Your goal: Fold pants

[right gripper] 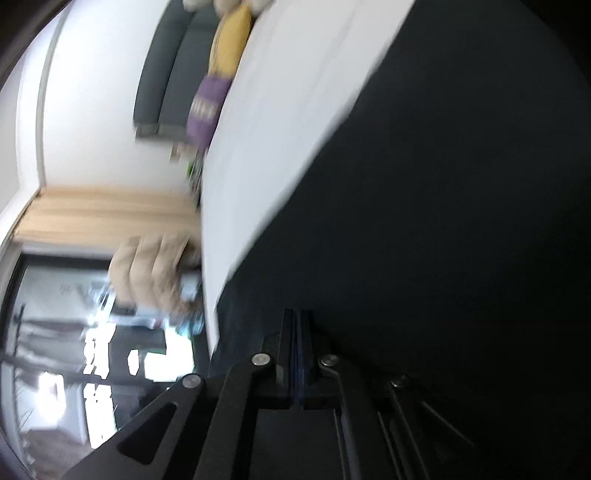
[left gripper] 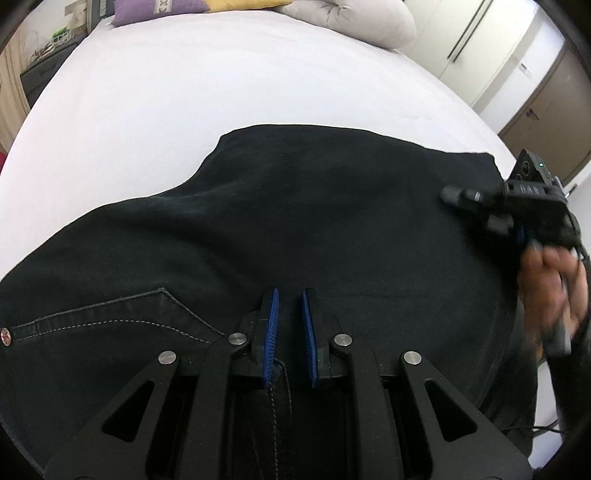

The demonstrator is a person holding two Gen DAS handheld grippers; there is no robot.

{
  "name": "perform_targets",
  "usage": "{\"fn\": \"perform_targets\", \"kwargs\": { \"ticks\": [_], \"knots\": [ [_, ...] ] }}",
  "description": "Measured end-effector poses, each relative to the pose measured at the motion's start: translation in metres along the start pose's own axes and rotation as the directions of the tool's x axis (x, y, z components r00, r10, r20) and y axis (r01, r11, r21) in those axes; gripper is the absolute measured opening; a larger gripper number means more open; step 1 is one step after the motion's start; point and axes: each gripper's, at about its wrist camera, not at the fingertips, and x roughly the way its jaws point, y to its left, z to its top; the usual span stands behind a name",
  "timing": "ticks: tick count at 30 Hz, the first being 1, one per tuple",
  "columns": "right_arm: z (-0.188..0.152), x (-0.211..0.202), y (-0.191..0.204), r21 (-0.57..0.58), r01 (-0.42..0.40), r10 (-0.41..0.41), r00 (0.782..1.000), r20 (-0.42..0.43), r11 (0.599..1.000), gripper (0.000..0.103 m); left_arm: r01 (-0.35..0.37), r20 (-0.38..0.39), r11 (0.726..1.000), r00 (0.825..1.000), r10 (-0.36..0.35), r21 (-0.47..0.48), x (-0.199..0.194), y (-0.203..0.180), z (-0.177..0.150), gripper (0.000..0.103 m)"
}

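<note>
Black jeans (left gripper: 314,221) lie spread on the white bed (left gripper: 184,92), with a stitched pocket (left gripper: 110,314) at the near left. My left gripper (left gripper: 291,295) points down at them, its blue pads nearly together and a fold with a seam pinched between them low down. At the jeans' right edge a hand (left gripper: 550,280) holds the other gripper, blurred. In the right wrist view, which is rolled sideways and smeared, my right gripper (right gripper: 297,317) is shut with its pads touching and nothing visible between them, over the black jeans (right gripper: 443,221) beside the white sheet (right gripper: 277,129).
Purple (left gripper: 155,9), yellow and grey pillows (left gripper: 362,18) lie at the head of the bed. Wardrobe doors (left gripper: 480,44) stand on the far right, and a dark shelf unit (left gripper: 40,70) stands to the left of the bed. The right wrist view shows a dark headboard (right gripper: 166,74) and a window (right gripper: 74,332).
</note>
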Motion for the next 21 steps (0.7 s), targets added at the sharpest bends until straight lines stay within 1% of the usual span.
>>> {"fn": "perform_targets", "kwargs": {
  "ticks": [2,3,4,6,8,10,11,12,13,14,15,16,17,18,19,20,21],
  "knots": [
    [0.028,-0.025,-0.021,0.038,0.011,-0.014,0.997,0.071,0.999,0.000,0.008,0.007,1.000,1.000,-0.007,-0.008,0.001,0.002,-0.003,0.013],
    [0.043,-0.040,-0.029,0.039,0.036,-0.040,0.993,0.111,0.999,0.000,0.010,0.010,1.000,1.000,-0.010,-0.011,0.001,0.003,-0.003,0.013],
    [0.060,-0.055,-0.037,0.041,0.071,-0.077,0.985,0.158,0.997,0.000,0.010,0.015,1.000,1.000,-0.010,-0.008,0.002,0.003,-0.003,0.013],
    [0.092,-0.081,-0.055,0.082,0.106,-0.122,0.967,0.225,0.991,0.000,0.007,0.023,1.000,1.000,-0.007,-0.003,0.002,0.005,-0.004,0.013],
    [0.115,-0.098,-0.066,0.099,0.142,-0.164,0.949,0.269,0.985,0.000,0.001,0.030,1.000,1.000,-0.001,0.002,0.002,0.005,-0.005,0.013],
    [0.130,-0.114,-0.074,0.125,0.173,-0.203,0.935,0.292,0.977,0.000,-0.004,0.036,1.000,0.999,0.004,0.006,0.002,0.006,-0.005,0.013],
    [0.133,-0.122,-0.072,0.131,0.195,-0.228,0.923,0.310,0.972,0.000,0.000,0.038,1.000,0.999,0.000,0.005,-0.002,0.008,-0.011,0.013],
    [0.133,-0.132,-0.069,0.139,0.216,-0.251,0.908,0.335,0.966,0.000,0.009,0.040,1.000,0.999,-0.009,-0.003,-0.003,0.009,-0.010,0.013],
    [0.132,-0.142,-0.070,0.152,0.228,-0.269,0.891,0.365,0.962,0.000,0.021,0.046,1.000,0.999,-0.020,-0.016,-0.003,0.012,-0.011,0.013],
    [0.130,-0.162,-0.073,0.186,0.256,-0.313,0.850,0.423,0.949,0.000,0.026,0.052,0.999,0.998,-0.025,-0.027,-0.005,0.015,-0.011,0.013],
    [0.129,-0.176,-0.080,0.240,0.323,-0.400,0.801,0.446,0.915,0.000,0.027,0.058,0.999,0.998,-0.025,-0.041,-0.007,0.018,-0.013,0.013],
    [0.125,-0.196,-0.088,0.294,0.348,-0.452,0.756,0.474,0.890,0.000,0.027,0.062,0.998,0.998,-0.024,-0.049,-0.014,0.020,-0.027,0.013],
    [0.120,-0.211,-0.093,0.330,0.328,-0.459,0.738,0.494,0.885,0.000,0.022,0.067,0.998,0.998,-0.018,-0.062,-0.018,0.022,-0.029,0.013],
    [0.110,-0.224,-0.088,0.345,0.315,-0.459,0.723,0.516,0.884,0.005,0.012,0.071,0.998,0.997,-0.007,-0.068,-0.023,0.024,-0.031,0.013],
    [0.101,-0.228,-0.077,0.316,0.304,-0.433,0.727,0.533,0.899,0.005,0.003,0.077,0.997,0.997,0.002,-0.073,-0.027,0.024,-0.031,0.013],
    [0.092,-0.224,-0.058,0.247,0.273,-0.366,0.758,0.540,0.930,0.005,-0.007,0.087,0.997,0.996,0.014,-0.079,-0.030,0.021,-0.030,0.013],
    [0.079,-0.209,-0.036,0.143,0.218,-0.261,0.821,0.508,0.965,0.005,0.001,0.100,0.997,0.995,0.008,-0.083,-0.032,0.014,-0.025,0.013]
  ]
}}
